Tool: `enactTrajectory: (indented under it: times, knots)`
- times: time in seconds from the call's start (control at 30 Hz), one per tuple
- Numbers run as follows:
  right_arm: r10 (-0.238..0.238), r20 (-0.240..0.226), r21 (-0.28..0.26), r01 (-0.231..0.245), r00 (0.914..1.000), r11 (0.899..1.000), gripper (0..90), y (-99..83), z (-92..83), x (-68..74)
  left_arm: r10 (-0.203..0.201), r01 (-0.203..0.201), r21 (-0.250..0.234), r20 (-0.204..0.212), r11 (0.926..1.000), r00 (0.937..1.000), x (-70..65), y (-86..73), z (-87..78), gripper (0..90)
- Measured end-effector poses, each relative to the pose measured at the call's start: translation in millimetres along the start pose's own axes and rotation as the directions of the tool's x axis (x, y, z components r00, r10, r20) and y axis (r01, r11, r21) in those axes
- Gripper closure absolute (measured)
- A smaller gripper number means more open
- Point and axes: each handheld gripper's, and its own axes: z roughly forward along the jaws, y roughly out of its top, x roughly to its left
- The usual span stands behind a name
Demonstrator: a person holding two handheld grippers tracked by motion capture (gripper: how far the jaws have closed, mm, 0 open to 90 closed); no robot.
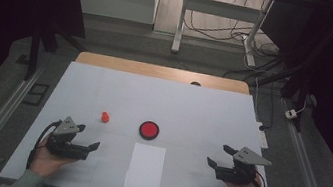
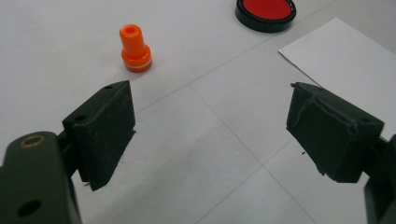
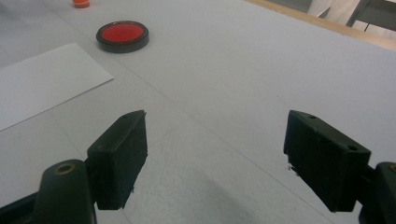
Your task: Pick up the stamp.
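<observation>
Both tools rest low at the near edge of the desk, empty. Left tool: jaws wide apart, nothing between them. Right tool: jaws likewise spread, holding nothing.

Landmark: the ink pad, a round black dish with red fill, at mid-desk. The stamp, a small orange peg standing upright, sits just left of the pad, apart from it. The paper, a white sheet, lies directly nearer than the pad, with a narrow gap between. Left tool is left of and nearer than the pad; the stamp is the closest thing to it. Right tool is well to the pad's right and nearer.

Judged step: the start, before any grasp. The layout suggests stamping the paper. The next move likely calls for the left tool to advance to the stamp, straddle its narrow stem and close without tipping it.

Hard to make out: the stamp's face is down against the desk. In the right gripper view the stamp is cut off at the top edge.
</observation>
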Motion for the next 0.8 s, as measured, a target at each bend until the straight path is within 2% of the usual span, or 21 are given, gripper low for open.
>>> enactTrajectory:
  times: [0.13,0.23,0.4,0.5,0.7,0.8]
  knots:
    - [0.007,0.007,-0.002,-0.007,0.9999,1.000,21.9,0.1,-1.6,1.0,-0.002,0.002,-0.003,-0.001,1.0000,1.0000,-0.3,5.2,3.2,15.9]
    - [0.017,-0.006,0.001,-0.017,0.9998,1.000,22.1,-1.6,-0.6,1.0,-0.001,0.001,0.002,-0.001,1.0000,1.0000,0.7,10.1,8.3,15.9]
    - [0.013,-0.005,0.010,-0.013,0.9999,1.000,22.6,-1.2,0.1,2.5,-0.004,0.004,0.006,0.000,1.0000,1.0000,2.5,19.1,15.4,15.9]
    - [0.016,-0.006,0.004,-0.016,0.9999,1.000,23.3,-0.4,0.9,2.8,-0.021,0.021,-0.008,0.015,0.9997,0.9997,3.9,24.2,17.3,15.9]
    - [0.020,-0.011,-0.002,-0.021,0.9997,1.000,23.6,-1.3,3.2,2.2,-0.014,0.014,-0.002,0.009,0.9999,0.9999,6.9,34.0,21.6,16.1]
    - [0.014,0.000,0.012,-0.014,0.9999,1.000,23.8,-1.1,3.7,2.8,-0.018,0.018,-0.002,0.009,0.9998,0.9998,9.6,38.3,24.7,16.3]
